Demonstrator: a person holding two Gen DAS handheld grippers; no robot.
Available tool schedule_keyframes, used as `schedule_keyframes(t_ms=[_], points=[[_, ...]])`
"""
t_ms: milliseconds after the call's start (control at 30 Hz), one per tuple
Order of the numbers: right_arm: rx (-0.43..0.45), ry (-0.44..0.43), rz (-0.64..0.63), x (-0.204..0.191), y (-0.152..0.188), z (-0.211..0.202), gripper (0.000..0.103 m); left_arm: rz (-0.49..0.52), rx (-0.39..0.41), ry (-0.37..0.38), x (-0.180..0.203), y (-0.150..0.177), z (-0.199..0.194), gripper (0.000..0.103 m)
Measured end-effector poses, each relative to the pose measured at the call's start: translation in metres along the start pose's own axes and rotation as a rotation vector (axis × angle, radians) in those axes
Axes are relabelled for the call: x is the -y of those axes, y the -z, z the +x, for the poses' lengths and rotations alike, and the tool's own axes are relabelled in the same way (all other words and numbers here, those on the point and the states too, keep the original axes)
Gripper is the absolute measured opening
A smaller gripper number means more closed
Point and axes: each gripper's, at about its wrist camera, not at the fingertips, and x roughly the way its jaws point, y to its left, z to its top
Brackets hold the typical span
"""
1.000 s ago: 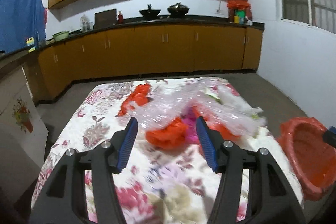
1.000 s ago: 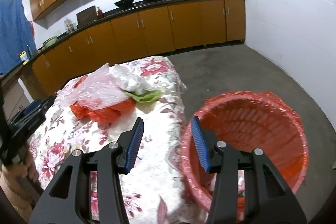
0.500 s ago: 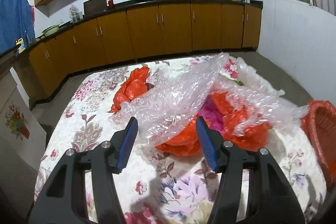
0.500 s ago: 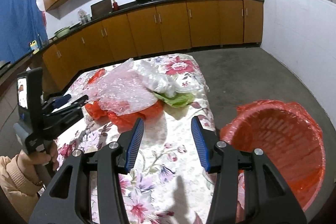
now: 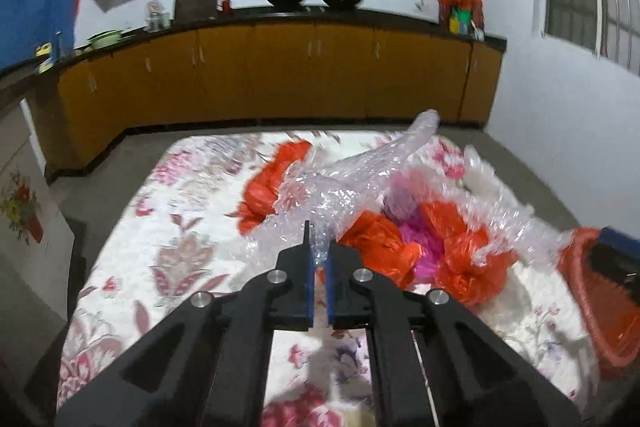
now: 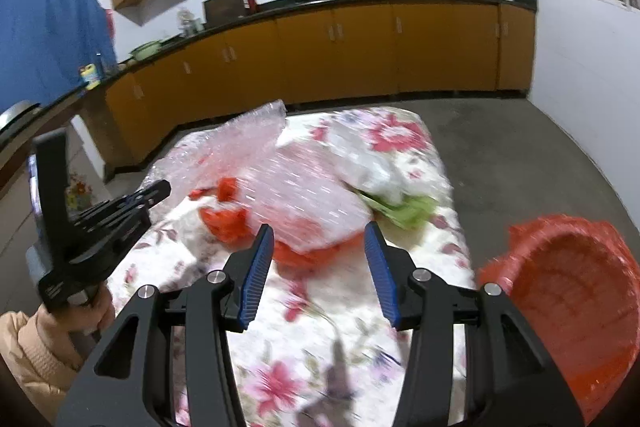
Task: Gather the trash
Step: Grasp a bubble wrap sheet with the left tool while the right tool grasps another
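Your left gripper [image 5: 319,259] has just closed; its jaws pinch the near edge of the bubble wrap [image 5: 344,183], which extends ahead over the orange bags [image 5: 456,251] on the floral table [image 5: 172,267]. Your right gripper [image 6: 320,259] stands half open and empty above bare cloth, with the pile just ahead. The red basket [image 6: 568,291] sits off the table's right edge, beside open floor.
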Motion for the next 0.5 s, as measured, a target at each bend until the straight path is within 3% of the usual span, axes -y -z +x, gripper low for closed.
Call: schedule_keyframes(t_ms=[200,367,467,500], points=[[0.001,-0.026,-0.066,-0.033,-0.010,0.024,0.048,-0.057,0.065,-0.024,-0.020,-0.005,-0.041,0.005],[-0.031,0.038,-0.118,-0.043,-0.011,0.051,0.048,-0.100,0.076,-0.043,-0.035,-0.003,-0.058,0.005],[-0.082,0.060,-0.124,-0.039,-0.007,0.065,0.013,-0.118,0.081,-0.054,-0.044,-0.002,-0.065,0.005],[-0.085,0.052,-0.116,-0.037,-0.005,0.064,0.011,-0.122,0.083,-0.057,-0.045,-0.002,-0.066,0.005]])
